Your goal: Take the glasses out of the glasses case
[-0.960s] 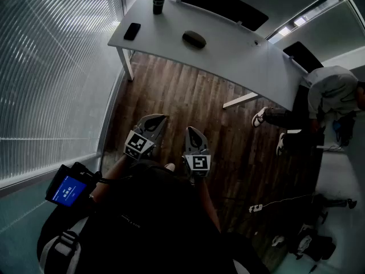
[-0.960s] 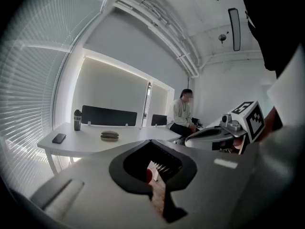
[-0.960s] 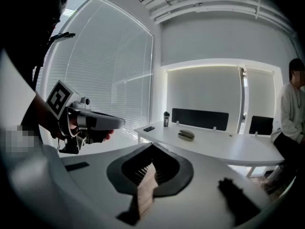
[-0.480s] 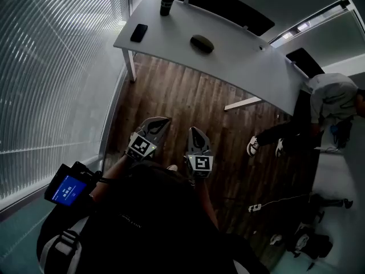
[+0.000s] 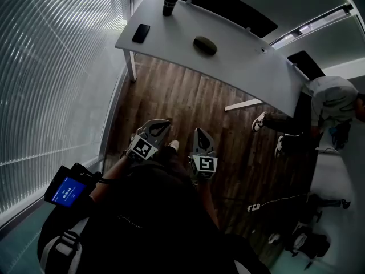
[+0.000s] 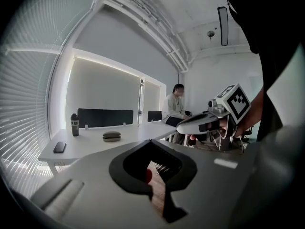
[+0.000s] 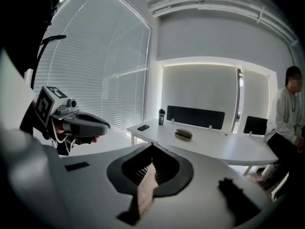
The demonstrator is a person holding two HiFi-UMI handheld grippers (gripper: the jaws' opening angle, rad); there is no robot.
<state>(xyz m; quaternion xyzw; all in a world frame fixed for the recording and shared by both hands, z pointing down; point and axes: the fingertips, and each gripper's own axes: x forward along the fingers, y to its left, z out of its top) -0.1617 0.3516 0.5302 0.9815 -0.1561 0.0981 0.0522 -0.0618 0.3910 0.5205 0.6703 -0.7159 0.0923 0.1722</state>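
The dark oval glasses case (image 5: 205, 45) lies shut on the white table (image 5: 245, 61), far ahead of both grippers. It also shows as the case (image 6: 111, 136) in the left gripper view and as the case (image 7: 183, 134) in the right gripper view. My left gripper (image 5: 158, 127) and right gripper (image 5: 201, 135) are held side by side over the wooden floor, well short of the table. Each has its jaws together with nothing between them. The left gripper (image 6: 151, 142) and the right gripper (image 7: 152, 146) both point towards the table.
A black phone (image 5: 141, 33) and a dark tumbler (image 5: 169, 3) sit at the table's left end. A black divider panel (image 5: 228, 7) runs along its far edge. A person (image 5: 333, 99) sits at the right end. Window blinds (image 5: 51, 79) line the left.
The table and case have slid a little down and right in the head view. A shoe tip now shows between the grippers. Both grippers stay shut, side by side.
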